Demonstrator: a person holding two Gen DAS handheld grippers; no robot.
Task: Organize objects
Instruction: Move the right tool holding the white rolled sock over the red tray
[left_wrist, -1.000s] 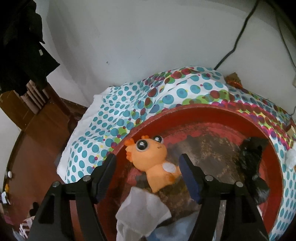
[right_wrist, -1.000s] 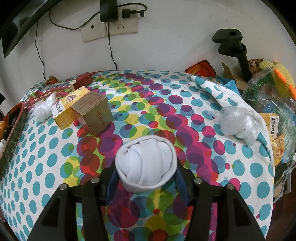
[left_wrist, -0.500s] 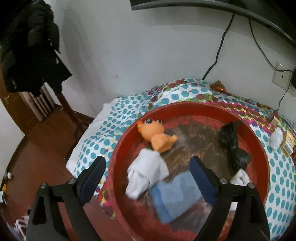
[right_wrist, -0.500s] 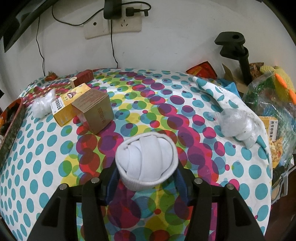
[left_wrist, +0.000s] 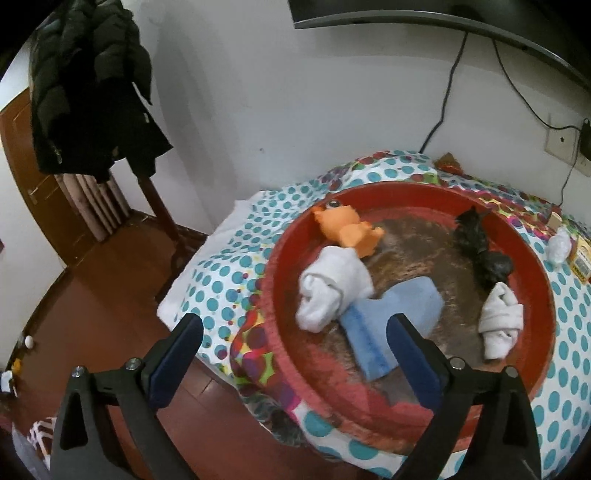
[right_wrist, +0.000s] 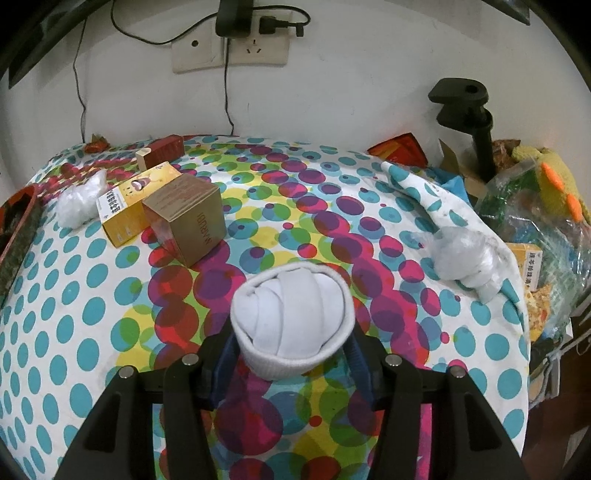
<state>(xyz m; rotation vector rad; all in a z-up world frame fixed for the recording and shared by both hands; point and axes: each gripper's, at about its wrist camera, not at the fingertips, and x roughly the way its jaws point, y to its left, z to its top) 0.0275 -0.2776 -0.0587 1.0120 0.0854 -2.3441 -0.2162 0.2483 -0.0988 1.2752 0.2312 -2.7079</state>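
Note:
In the left wrist view a red round tray (left_wrist: 532, 258) holds an orange toy (left_wrist: 347, 227), a white rolled sock (left_wrist: 332, 291), a blue cloth (left_wrist: 391, 325), a black item (left_wrist: 480, 247) and another white rolled sock (left_wrist: 500, 325). My left gripper (left_wrist: 295, 350) is open and empty, held above the tray's near rim. In the right wrist view my right gripper (right_wrist: 291, 350) is shut on a white rolled sock (right_wrist: 291, 314), held above the dotted tablecloth (right_wrist: 74, 332).
On the cloth stand a brown box (right_wrist: 188, 218), a yellow box (right_wrist: 125, 206), a small red box (right_wrist: 162, 151) and two white plastic wads (right_wrist: 79, 197) (right_wrist: 461, 258). Bags and a black clamp (right_wrist: 469, 114) crowd the right edge. A chair with a black coat (left_wrist: 88, 92) stands left.
My left gripper has pulled back and up from the tray, leaving the orange toy and a white sock lying in it. The right gripper has moved a little forward with its sock.

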